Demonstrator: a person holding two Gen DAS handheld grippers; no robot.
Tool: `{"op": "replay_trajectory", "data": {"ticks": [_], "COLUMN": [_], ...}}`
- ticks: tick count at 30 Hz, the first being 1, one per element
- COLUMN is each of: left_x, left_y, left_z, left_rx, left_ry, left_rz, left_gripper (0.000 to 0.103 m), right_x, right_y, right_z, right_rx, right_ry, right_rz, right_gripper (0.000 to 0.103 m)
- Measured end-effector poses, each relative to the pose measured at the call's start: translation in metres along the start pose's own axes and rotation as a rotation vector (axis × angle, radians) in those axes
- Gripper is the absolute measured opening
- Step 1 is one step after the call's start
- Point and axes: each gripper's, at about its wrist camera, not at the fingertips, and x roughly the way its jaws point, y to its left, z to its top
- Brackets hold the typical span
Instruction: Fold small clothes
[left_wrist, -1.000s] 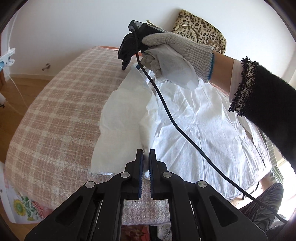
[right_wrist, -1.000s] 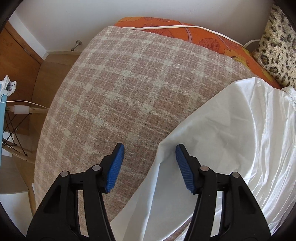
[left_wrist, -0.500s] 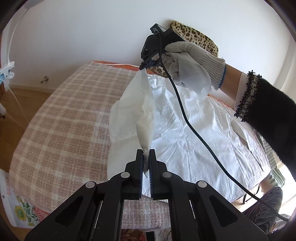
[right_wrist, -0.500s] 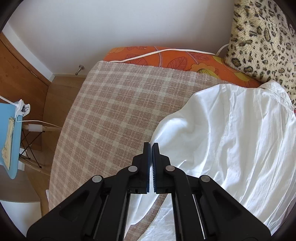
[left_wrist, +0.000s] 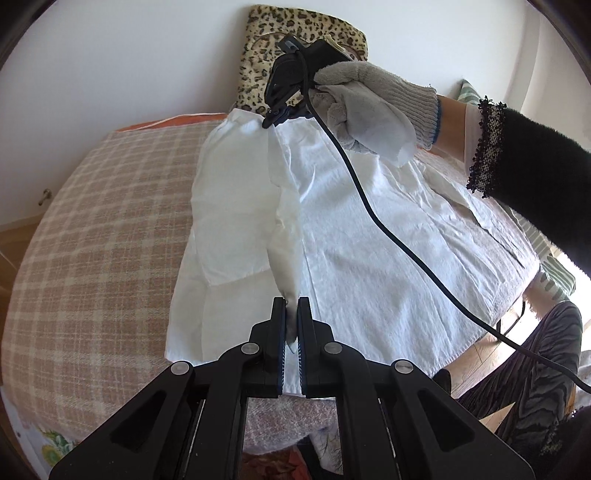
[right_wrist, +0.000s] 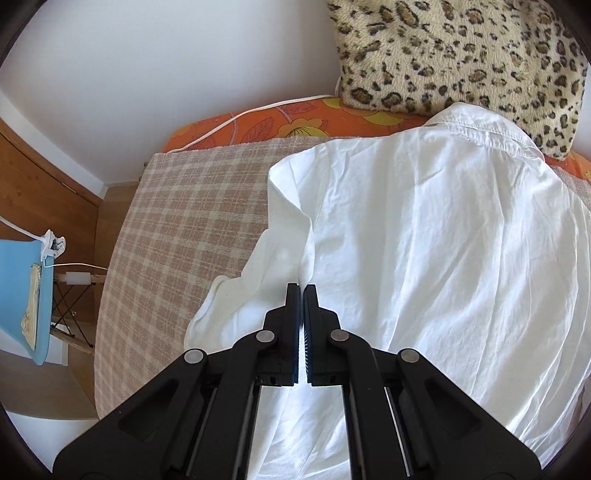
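A white shirt (left_wrist: 369, 229) lies spread on a pink-and-cream checked blanket (left_wrist: 92, 229). My left gripper (left_wrist: 291, 306) is shut on the shirt's lifted side edge near the hem. My right gripper (right_wrist: 301, 291) is shut on the same edge near the shoulder; in the left wrist view it (left_wrist: 275, 120) is held by a gloved hand (left_wrist: 369, 103) above the far end of the shirt. The edge is raised into a ridge between the two grippers. The shirt (right_wrist: 424, 240) fills the right of the right wrist view, collar toward the pillow.
A leopard-print pillow (right_wrist: 461, 59) stands against the white wall behind the collar. An orange floral sheet (right_wrist: 258, 125) shows beyond the blanket (right_wrist: 177, 229). A black cable (left_wrist: 388, 229) trails across the shirt. A blue board (right_wrist: 22, 288) stands on a wooden floor left of the bed.
My right gripper closed on the shirt's edge a second ago. Both grippers have since lifted that edge and carried it right, over the shirt's body.
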Motion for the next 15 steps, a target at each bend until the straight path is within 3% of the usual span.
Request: {"op": "replay_trajectory", "data": {"ticks": [2, 5, 9, 11, 13, 15], "left_x": [0.002, -0.004, -0.019, -0.016, -0.007, 0.003], "left_y": [-0.006, -0.008, 0.002, 0.014, 0.029, 0.041], "left_z": [-0.003, -0.009, -0.016, -0.018, -0.018, -0.019], "left_rx": [0.022, 0.003, -0.053, -0.108, -0.176, -0.228], "left_ry": [0.033, 0.035, 0.002, 0.007, 0.039, 0.066], "left_rz": [-0.009, -0.006, -0.022, -0.009, -0.008, -0.007], "left_gripper": [0.009, 0.025, 0.026, 0.026, 0.026, 0.026], "right_x": [0.01, 0.015, 0.002, -0.014, -0.032, -0.045], "right_y": [-0.015, -0.024, -0.025, -0.024, -0.018, -0.008], "right_z": [-0.01, -0.022, -0.029, -0.03, -0.031, -0.032], "right_rx": [0.002, -0.04, -0.122, -0.159, -0.192, -0.218], "right_ry": [0.039, 0.054, 0.029, -0.016, -0.073, -0.103], "right_rz": [-0.017, -0.09, -0.177, -0.222, -0.229, -0.171], "right_gripper": [0.003, 0.003, 0.02, 0.037, 0.037, 0.037]}}
